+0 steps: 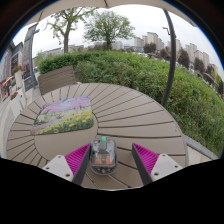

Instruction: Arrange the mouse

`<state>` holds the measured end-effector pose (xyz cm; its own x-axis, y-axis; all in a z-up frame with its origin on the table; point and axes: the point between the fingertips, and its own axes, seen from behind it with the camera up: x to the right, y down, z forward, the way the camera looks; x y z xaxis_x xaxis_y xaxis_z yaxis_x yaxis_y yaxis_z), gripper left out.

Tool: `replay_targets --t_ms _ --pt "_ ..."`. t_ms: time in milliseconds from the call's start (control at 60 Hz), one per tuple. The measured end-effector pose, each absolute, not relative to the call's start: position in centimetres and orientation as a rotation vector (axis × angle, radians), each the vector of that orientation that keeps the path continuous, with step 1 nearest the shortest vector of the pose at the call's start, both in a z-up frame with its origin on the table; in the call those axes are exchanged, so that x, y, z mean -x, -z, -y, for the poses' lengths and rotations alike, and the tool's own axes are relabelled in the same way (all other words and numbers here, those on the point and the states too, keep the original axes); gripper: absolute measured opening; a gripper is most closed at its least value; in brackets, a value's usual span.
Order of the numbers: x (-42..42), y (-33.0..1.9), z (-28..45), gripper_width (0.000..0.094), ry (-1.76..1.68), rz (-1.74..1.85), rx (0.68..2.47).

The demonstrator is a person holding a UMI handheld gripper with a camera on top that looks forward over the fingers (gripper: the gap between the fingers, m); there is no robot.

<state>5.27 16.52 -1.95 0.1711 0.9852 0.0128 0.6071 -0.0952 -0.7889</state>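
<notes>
Gripper view looks out over a round slatted wooden surface (130, 110) outdoors, with a hedge (150, 75) and trees (105, 25) beyond it. My tool (104, 160) stands wide, its two pink pads (77, 157) well apart, and the mouse (103, 154) sits between them on the surface, with a gap showing at either side, so I am not holding it yet. Ahead and to the left of the mouse lies a mouse mat (64, 115) printed with a flowery picture, flat on the wood.

As I judge it, the step in hand is the grasp, and the mat is where the mouse belongs. To do it well I would keep the mouse centred between the pads, close evenly so that both pads meet its flanks together and it does not twist, and press low on the body, since its rounded top could slip out upward. Then a small lift, a carry forward and left, and a level set-down near the mat's middle.

Counted: one mouse, one mat, one surface, two pads on one tool.
</notes>
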Motion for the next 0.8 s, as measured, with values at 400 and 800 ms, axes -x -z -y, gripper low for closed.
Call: replay_targets --t_ms 400,800 --pt "0.5 -8.0 -12.4 0.0388 -0.837 1.49 1.79" --pt "13.0 1.1 1.0 0.0458 -0.753 1.54 1.865"
